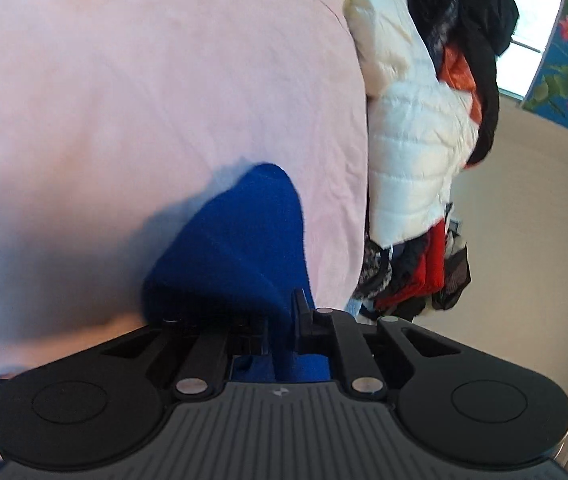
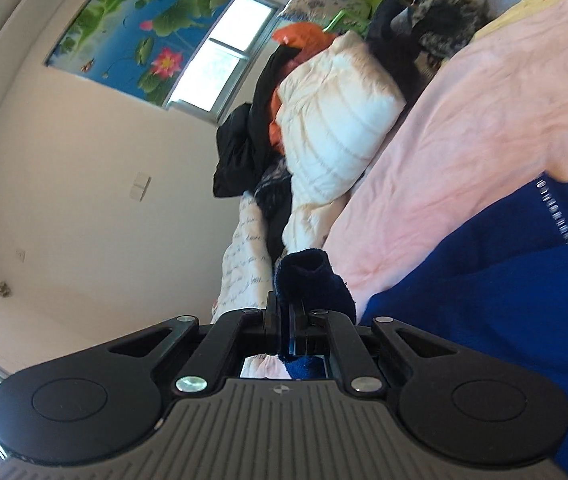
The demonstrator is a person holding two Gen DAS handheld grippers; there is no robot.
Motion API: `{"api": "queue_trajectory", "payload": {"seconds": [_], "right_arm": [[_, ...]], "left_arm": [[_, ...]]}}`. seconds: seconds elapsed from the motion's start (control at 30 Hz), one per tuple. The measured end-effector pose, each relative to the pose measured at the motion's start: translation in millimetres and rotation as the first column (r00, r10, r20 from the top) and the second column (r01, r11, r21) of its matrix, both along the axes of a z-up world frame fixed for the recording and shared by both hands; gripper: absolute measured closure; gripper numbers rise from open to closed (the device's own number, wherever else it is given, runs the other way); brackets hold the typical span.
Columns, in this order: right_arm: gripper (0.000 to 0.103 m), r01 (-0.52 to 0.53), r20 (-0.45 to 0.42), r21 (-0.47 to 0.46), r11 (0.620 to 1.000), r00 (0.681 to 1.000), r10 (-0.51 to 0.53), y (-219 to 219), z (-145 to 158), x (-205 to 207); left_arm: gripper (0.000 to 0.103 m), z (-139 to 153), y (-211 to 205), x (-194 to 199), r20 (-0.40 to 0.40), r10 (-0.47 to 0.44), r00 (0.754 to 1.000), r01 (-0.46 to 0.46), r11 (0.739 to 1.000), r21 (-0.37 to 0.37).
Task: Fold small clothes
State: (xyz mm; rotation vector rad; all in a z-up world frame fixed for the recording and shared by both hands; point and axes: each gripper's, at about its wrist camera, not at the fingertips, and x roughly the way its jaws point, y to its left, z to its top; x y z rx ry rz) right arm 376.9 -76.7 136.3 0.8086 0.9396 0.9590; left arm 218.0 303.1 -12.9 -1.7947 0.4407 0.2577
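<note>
A pink bedsheet (image 1: 143,100) fills the left view; clothes (image 1: 412,120) pile up at two o'clock. The blue garment (image 2: 484,300) lies on the bed, lifted at two points. The left gripper (image 1: 284,320) pinches one fold, the right gripper (image 2: 284,320) its cuff. Thin bites could slip, spoiling the fold.

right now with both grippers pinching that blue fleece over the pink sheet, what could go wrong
1. The right gripper has its jaws shut on only a small bunched tip of the blue garment; that tip could slip free under tension.
2. The left gripper pinches a thin fold of the same fleece, so pulling unevenly may twist it rather than flatten it.
3. The clothes pile lies at the edge of the pink sheet; a swinging garment might snag or drag it.
</note>
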Motion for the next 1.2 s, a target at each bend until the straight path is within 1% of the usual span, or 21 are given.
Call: {"api": "queue_trajectory", "payload": {"seconds": [0.13, 0.2, 0.27, 0.37, 0.47, 0.6, 0.67, 0.77, 0.83, 0.9, 0.97, 1.1, 1.2], "right_arm": [[0.094, 0.092, 0.018, -0.020, 0.996, 0.996, -0.092, -60.3, 0.1, 9.8], [0.094, 0.133, 0.025, -0.032, 0.991, 0.991, -0.132, -86.9, -1.4, 12.4], [0.094, 0.170, 0.023, -0.037, 0.985, 0.985, -0.169, -111.4, -6.5, 13.5], [0.094, 0.228, 0.006, -0.040, 0.973, 0.974, -0.228, -152.8, -20.5, 11.5], [0.094, 0.281, -0.016, -0.047, 0.959, 0.959, -0.282, -190.3, -39.8, 3.2], [0.094, 0.331, -0.071, -0.088, 0.940, 0.939, -0.337, -232.3, -72.6, -9.4], [0.094, 0.345, -0.096, -0.106, 0.933, 0.930, -0.355, -245.0, -88.7, -15.2], [0.094, 0.356, -0.118, -0.116, 0.927, 0.922, -0.369, -257.8, -104.6, -22.9], [0.094, 0.372, -0.117, -0.107, 0.922, 0.916, -0.384, -264.3, -107.5, -28.0], [0.094, 0.401, -0.113, -0.080, 0.913, 0.906, -0.408, -273.5, -108.5, -31.3], [0.094, 0.427, -0.117, -0.056, 0.903, 0.895, -0.430, -290.7, -110.8, -33.3], [0.094, 0.444, -0.137, -0.097, 0.891, 0.880, -0.454, -304.8, -124.1, -34.5], [0.094, 0.477, -0.142, -0.075, 0.876, 0.864, -0.483, -316.5, -129.3, -38.0]], "left_arm": [[0.093, 17.9, -44.6, 41.6, 0.050, -0.113, 0.992, 0.110, 0.992, 0.063], [0.093, 23.7, -69.0, 58.0, 0.053, -0.164, 0.985, 0.159, 0.983, 0.094], [0.093, 23.4, -90.7, 69.4, 0.053, -0.213, 0.976, 0.207, 0.973, 0.104], [0.093, 15.9, -122.8, 80.4, 0.028, -0.284, 0.958, 0.279, 0.953, 0.113], [0.093, 3.7, -151.3, 81.4, -0.011, -0.340, 0.940, 0.339, 0.933, 0.122], [0.093, -12.4, -173.2, 82.3, -0.079, -0.398, 0.914, 0.405, 0.905, 0.131], [0.093, -17.5, -180.2, 81.2, -0.098, -0.415, 0.904, 0.426, 0.894, 0.140], [0.093, -15.6, -188.9, 82.3, -0.103, -0.433, 0.896, 0.444, 0.882, 0.157], [0.093, -12.3, -192.7, 84.8, -0.097, -0.446, 0.890, 0.456, 0.875, 0.161], [0.093, -10.2, -197.2, 88.0, -0.097, -0.457, 0.884, 0.467, 0.868, 0.170], [0.093, -9.8, -200.5, 92.0, -0.098, -0.462, 0.881, 0.473, 0.863, 0.177], [0.093, -10.3, -211.9, 94.3, -0.110, -0.475, 0.873, 0.488, 0.854, 0.182], [0.093, -10.2, -219.6, 97.3, -0.118, -0.502, 0.857, 0.515, 0.831, 0.208]]}}
